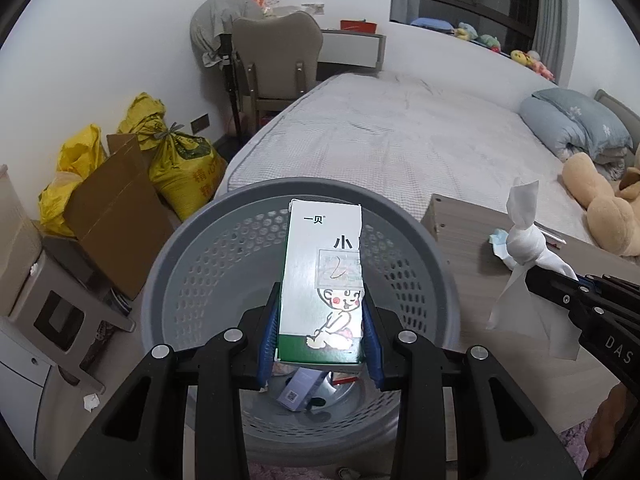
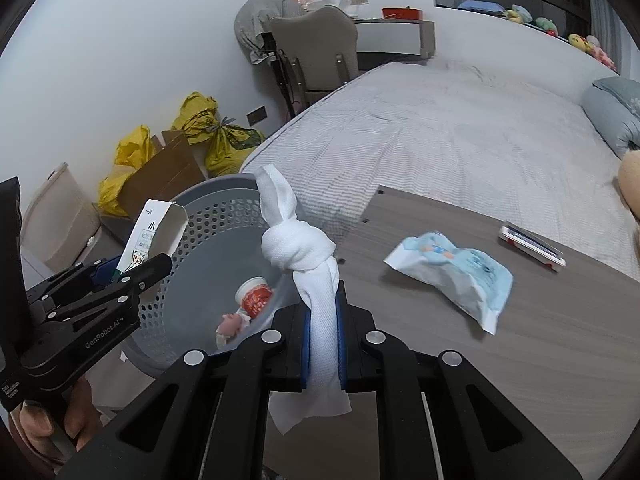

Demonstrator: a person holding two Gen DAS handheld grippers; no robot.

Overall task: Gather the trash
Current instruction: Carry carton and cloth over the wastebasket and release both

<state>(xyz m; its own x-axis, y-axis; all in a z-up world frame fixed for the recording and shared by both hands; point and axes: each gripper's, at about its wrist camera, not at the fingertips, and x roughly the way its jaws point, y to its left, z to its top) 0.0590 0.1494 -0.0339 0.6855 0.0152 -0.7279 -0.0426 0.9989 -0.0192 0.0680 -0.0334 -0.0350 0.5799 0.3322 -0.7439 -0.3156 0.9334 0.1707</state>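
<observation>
My left gripper (image 1: 322, 312) is shut on a white and green carton (image 1: 324, 276) with a cartoon child on it, held over the grey perforated trash basket (image 1: 224, 240). The carton also shows in the right wrist view (image 2: 154, 236). My right gripper (image 2: 323, 312) is shut on a knotted white tissue (image 2: 298, 246), at the table edge beside the basket (image 2: 224, 216). The tissue also shows in the left wrist view (image 1: 520, 236). In the basket lie a red and white cup (image 2: 254, 294) and a small purple box (image 1: 298, 390).
A crumpled blue and white wrapper (image 2: 456, 268) and a flat red and white pack (image 2: 532, 246) lie on the wooden table (image 2: 520, 340). A bed (image 2: 440, 128) stands behind. Yellow sacks (image 1: 176, 160) and a cardboard box (image 1: 116, 208) stand left.
</observation>
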